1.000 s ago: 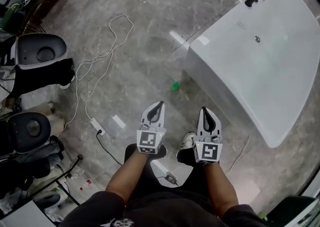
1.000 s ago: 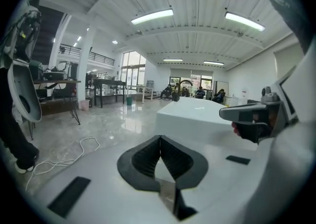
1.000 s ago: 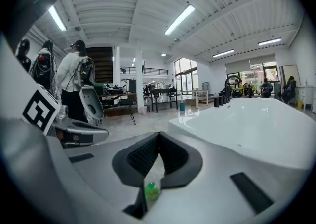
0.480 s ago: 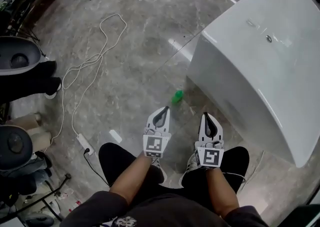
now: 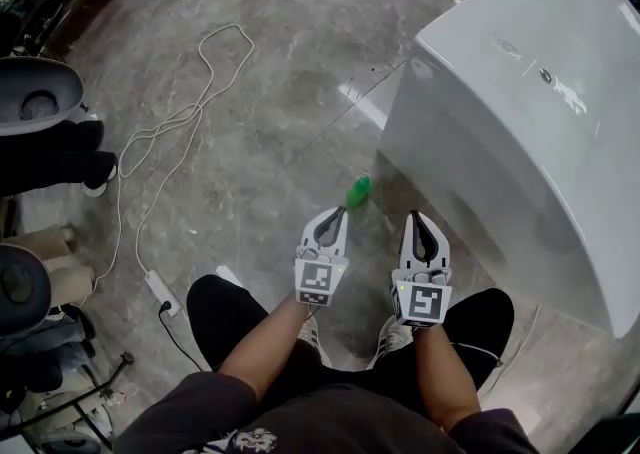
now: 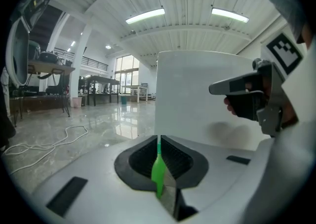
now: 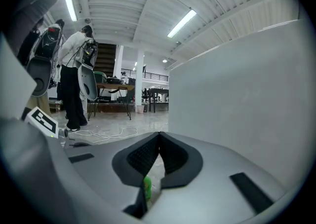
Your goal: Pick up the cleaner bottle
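— Change since a second ago?
— Left gripper and right gripper both lower, nearer the floor.
— Left gripper?
— Jaws closed together, nothing held.
— Right gripper?
— Jaws closed together, nothing held.
— Cleaner bottle?
— Green, on the floor just ahead of the left gripper, untouched, near the white bathtub.

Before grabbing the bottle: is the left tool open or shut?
Shut. The left tool shows jaws meeting at the tips in its own view; the bottle sits on the floor beyond them.
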Demonstrator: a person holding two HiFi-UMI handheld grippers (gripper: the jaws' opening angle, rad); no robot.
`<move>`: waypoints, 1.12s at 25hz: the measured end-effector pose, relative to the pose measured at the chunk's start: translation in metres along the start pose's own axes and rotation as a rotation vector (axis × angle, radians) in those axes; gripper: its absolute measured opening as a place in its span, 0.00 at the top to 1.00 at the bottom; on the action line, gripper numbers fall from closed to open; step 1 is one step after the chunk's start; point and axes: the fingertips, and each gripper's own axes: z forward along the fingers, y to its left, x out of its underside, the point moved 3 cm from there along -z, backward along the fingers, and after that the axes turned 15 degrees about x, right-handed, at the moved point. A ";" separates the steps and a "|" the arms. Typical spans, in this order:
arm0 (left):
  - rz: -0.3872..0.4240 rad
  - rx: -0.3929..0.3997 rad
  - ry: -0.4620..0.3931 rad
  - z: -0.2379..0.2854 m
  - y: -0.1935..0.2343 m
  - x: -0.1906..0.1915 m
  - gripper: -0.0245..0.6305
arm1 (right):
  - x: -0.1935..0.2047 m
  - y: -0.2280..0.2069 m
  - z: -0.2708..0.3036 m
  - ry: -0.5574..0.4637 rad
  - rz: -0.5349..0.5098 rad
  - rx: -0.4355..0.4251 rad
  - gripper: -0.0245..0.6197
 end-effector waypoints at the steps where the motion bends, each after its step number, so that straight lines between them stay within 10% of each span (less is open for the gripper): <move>1: -0.001 0.010 -0.002 0.001 -0.001 0.002 0.92 | 0.000 -0.001 -0.001 0.007 0.017 0.007 0.94; 9: 0.035 0.067 0.081 0.042 0.011 0.063 0.52 | -0.002 0.000 -0.005 -0.024 -0.005 0.035 0.94; 28: 0.041 0.054 0.122 0.149 0.037 0.148 0.49 | 0.011 0.016 -0.033 0.012 -0.054 -0.023 0.94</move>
